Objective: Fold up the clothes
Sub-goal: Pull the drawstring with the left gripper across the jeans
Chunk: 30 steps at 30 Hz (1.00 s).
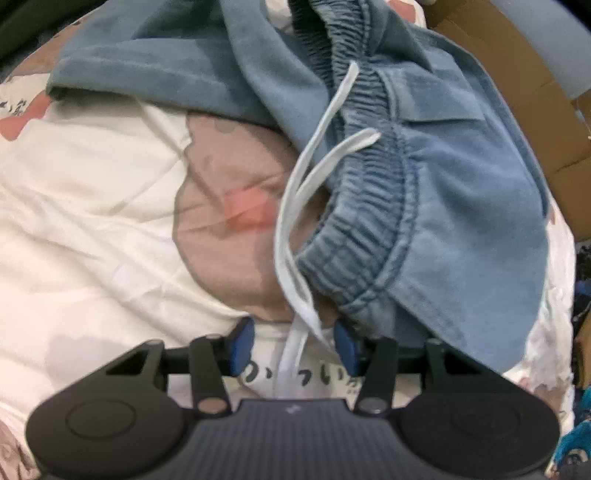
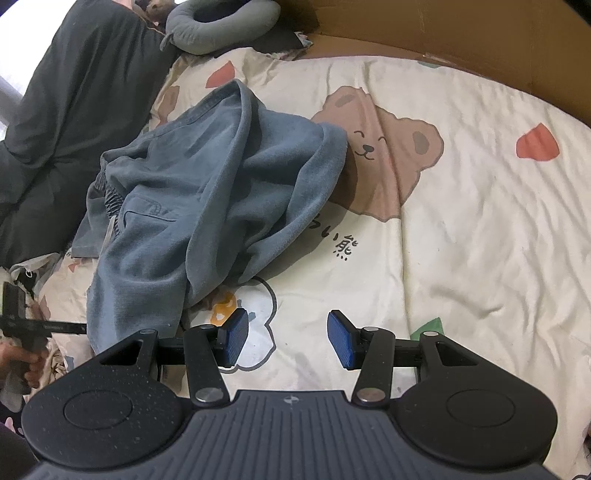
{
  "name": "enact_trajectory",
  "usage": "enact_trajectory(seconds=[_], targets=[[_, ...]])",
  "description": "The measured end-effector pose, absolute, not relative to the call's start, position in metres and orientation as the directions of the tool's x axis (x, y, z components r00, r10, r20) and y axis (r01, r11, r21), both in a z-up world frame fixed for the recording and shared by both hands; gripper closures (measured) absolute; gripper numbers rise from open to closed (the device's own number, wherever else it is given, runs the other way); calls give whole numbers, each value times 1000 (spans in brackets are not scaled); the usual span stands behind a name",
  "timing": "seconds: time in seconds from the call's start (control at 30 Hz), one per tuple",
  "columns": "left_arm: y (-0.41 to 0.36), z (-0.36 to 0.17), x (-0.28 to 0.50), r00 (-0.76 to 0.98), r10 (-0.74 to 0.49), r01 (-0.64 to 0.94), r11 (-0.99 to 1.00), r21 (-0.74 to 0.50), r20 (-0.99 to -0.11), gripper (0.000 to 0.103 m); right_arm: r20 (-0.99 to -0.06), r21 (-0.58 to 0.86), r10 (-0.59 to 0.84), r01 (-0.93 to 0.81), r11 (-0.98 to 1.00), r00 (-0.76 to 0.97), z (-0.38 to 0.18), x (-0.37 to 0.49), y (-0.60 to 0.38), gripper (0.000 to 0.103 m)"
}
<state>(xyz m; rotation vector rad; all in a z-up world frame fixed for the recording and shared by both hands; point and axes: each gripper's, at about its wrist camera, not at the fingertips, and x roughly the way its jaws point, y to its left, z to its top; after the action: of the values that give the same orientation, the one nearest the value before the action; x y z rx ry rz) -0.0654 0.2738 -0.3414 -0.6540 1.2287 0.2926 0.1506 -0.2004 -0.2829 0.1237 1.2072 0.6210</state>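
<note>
A crumpled pair of blue trousers (image 1: 461, 206) lies on the bear-print bedspread (image 1: 92, 206). Its elastic waistband (image 1: 369, 206) and white drawstring (image 1: 295, 206) face the left wrist view. My left gripper (image 1: 294, 341) hovers at the waistband's near edge with its blue pads apart. The drawstring's end runs between them and neither pad presses on it. In the right wrist view the same trousers (image 2: 207, 192) lie heaped at the centre left. My right gripper (image 2: 289, 338) stands open over the bare bedspread (image 2: 461, 221), just right of the trousers, with nothing between its pads.
A dark grey cloth (image 2: 74, 110) covers the bed's left side, and a grey neck pillow (image 2: 221, 26) lies at the far end. Cardboard (image 2: 443, 33) borders the bed at the back. A hand (image 2: 22, 362) grips a black handle at the left edge.
</note>
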Motion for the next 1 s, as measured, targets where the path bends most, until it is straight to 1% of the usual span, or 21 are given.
enact_trajectory(seconds=[0.03,0.07,0.1,0.17,0.23,0.47,0.57,0.7,0.83,0.9,0.93,1.0], targets=[[275,-342,-68,338,-127,-555,773,-306,-933,62,-836,407,507,-380,830,210,-284,151,-200,48],[277,-343,-70,336,-115,-567,768,-298,-935,78,-838,406,505,-381,831,209,-284,151,-200,48],[279,-343,-72,333,-104,-579,762,-290,-937,101,-838,402,504,-386,830,209,-283,150,-200,48],[286,-342,-77,333,-119,-594,744,-307,-935,101,-838,399,504,-395,828,209,-282,150,-198,48],[291,-333,-78,334,-112,-582,757,-298,-936,101,-836,400,507,-400,825,210,-281,150,-198,48],[312,-274,-66,425,-76,-543,776,-321,-902,101,-820,405,517,-389,827,245,-271,151,-204,48],[317,-248,-46,474,-67,-520,783,-341,-878,101,-810,411,523,-378,829,267,-266,153,-207,48],[310,-210,-24,537,-63,-463,812,-355,-842,101,-794,421,534,-369,829,292,-259,155,-210,48],[300,-183,0,581,-70,-406,839,-363,-811,101,-783,432,540,-354,830,309,-256,158,-213,48],[291,-174,13,599,-81,-381,846,-373,-796,101,-776,444,546,-341,828,315,-255,160,-215,48],[286,-171,17,625,-88,-360,849,-386,-776,101,-772,454,551,-332,827,317,-254,161,-216,48],[276,-167,27,633,-102,-335,858,-390,-767,101,-761,472,563,-319,822,323,-253,163,-217,48]])
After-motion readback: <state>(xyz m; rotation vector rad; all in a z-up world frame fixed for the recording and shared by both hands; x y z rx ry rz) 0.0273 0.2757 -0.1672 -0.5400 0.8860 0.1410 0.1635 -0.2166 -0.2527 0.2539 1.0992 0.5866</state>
